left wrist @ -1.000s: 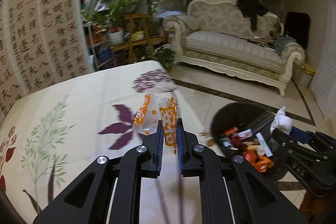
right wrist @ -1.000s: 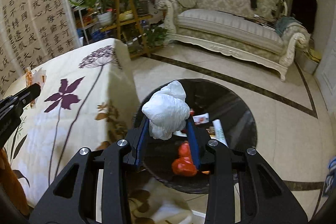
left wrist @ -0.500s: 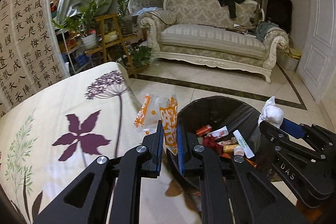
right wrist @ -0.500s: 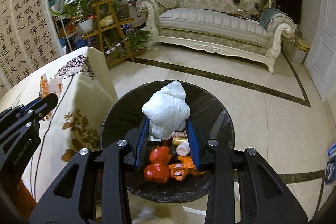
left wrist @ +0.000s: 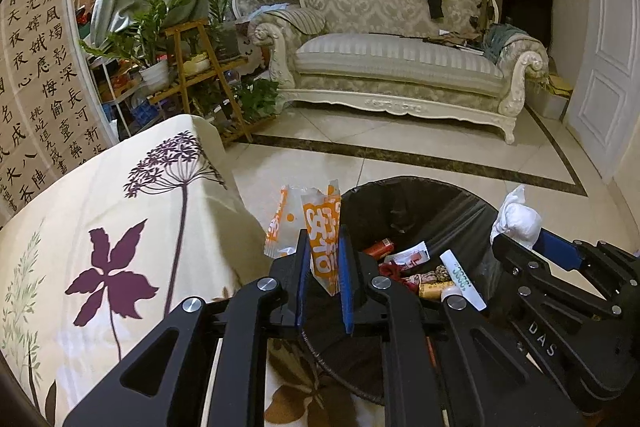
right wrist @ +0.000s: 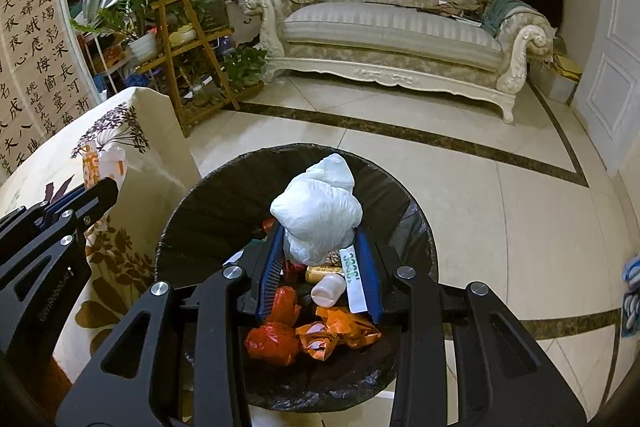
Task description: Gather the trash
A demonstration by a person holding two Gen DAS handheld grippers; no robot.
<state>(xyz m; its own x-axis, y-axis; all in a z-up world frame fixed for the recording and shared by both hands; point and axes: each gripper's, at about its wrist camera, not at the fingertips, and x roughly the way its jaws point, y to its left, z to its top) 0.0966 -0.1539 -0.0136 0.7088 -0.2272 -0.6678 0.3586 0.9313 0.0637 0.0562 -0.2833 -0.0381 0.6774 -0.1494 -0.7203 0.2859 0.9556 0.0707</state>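
The left tool (left wrist: 323,247) is narrowed onto an orange-and-white snack wrapper (left wrist: 322,251), which stands upright between its blue pads at the near-left rim of the black-lined trash bin (left wrist: 404,195); the floral-covered bench (left wrist: 120,227) lies just to its left. The right tool (right wrist: 320,251) is closed around a crumpled white tissue wad (right wrist: 318,211), held above the bin opening (right wrist: 224,195); the bin contains red and orange wrappers (right wrist: 312,337), a small bottle (right wrist: 328,289) and a white tube (right wrist: 354,281).
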